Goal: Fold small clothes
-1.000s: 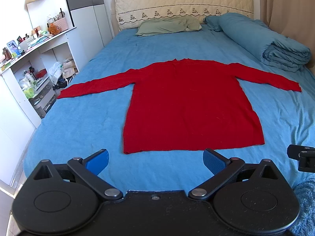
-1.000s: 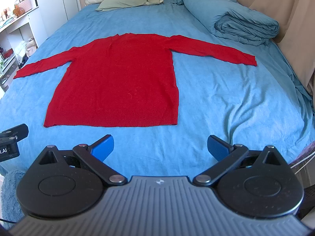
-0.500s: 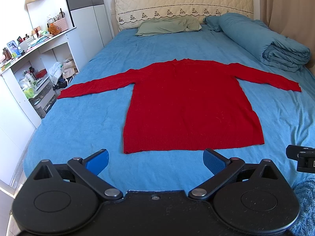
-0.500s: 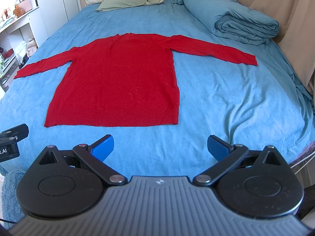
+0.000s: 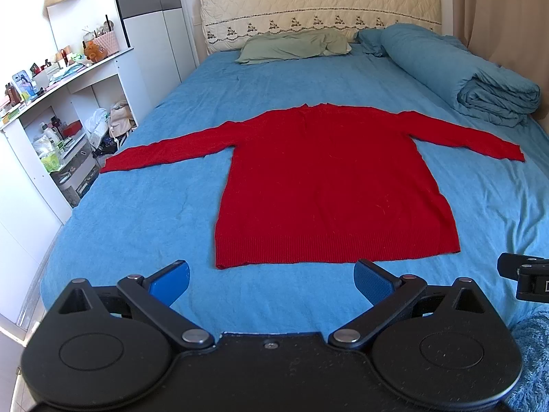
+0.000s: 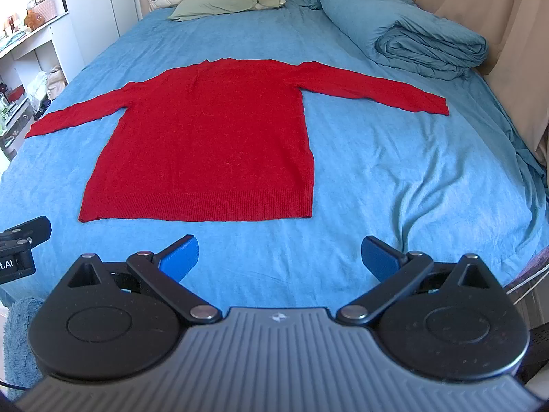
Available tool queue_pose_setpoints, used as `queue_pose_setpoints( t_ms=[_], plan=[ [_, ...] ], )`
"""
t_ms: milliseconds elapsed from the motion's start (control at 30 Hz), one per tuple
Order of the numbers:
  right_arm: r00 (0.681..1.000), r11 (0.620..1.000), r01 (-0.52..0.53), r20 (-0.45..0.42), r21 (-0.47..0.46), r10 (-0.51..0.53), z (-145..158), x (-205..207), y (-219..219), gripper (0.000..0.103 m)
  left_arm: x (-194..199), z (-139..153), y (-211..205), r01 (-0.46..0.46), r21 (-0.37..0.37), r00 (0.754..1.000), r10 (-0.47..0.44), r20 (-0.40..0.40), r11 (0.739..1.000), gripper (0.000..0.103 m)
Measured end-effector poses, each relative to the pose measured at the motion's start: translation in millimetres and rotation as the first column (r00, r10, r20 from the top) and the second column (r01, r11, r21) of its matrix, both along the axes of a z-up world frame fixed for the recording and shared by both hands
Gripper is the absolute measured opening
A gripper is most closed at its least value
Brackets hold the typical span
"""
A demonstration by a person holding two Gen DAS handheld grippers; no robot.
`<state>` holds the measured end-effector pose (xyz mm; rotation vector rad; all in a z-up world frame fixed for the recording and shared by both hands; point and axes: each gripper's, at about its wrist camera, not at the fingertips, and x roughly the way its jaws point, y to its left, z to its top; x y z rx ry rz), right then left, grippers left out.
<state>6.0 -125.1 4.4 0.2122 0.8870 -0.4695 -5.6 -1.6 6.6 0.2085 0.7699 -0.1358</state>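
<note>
A red long-sleeved sweater (image 5: pixel 326 185) lies flat on the blue bed sheet (image 5: pixel 137 226), both sleeves spread out to the sides, hem toward me. It also shows in the right wrist view (image 6: pixel 209 144). My left gripper (image 5: pixel 271 279) is open and empty, hovering just short of the hem. My right gripper (image 6: pixel 279 255) is open and empty, also near the foot of the bed, short of the hem's right part.
A rolled blue duvet (image 5: pixel 459 72) lies along the bed's right side, a green pillow (image 5: pixel 295 46) at the headboard. White shelves (image 5: pixel 51 110) with clutter stand left of the bed. A curtain (image 6: pixel 497 17) hangs on the right.
</note>
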Motion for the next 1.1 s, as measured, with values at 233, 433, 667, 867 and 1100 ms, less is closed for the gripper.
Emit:
queue_pose_setpoints(
  t_ms=[233,433,667,867,1100],
  plan=[
    [1.000,1.000,-0.001,0.005,-0.003,0.001,2,-1,3,0.103,0,0,1,0.000,0.000,1.000,0.000,0.000,1.000,0.103],
    [1.000,1.000,-0.005,0.007,-0.004,0.005,3,0,2,0.103,0,2,0,0.001,-0.002,1.000,-0.001,-0.003,1.000,0.103],
    [1.000,1.000,0.002,0.019,0.001,-0.002,8,2,-4,0.103,8,11,-7,0.013,-0.010,1.000,-0.013,0.004,1.000,0.103],
    [0.998,0.999,0.045,0.046,0.003,-0.045,15,15,-33,0.103,55,27,-35,0.044,-0.013,0.998,-0.043,0.045,0.999,0.103],
    [0.980,0.985,0.173,0.098,-0.010,-0.172,13,55,-126,0.103,167,23,-104,0.106,-0.028,0.991,-0.103,0.081,0.994,0.103]
  ],
)
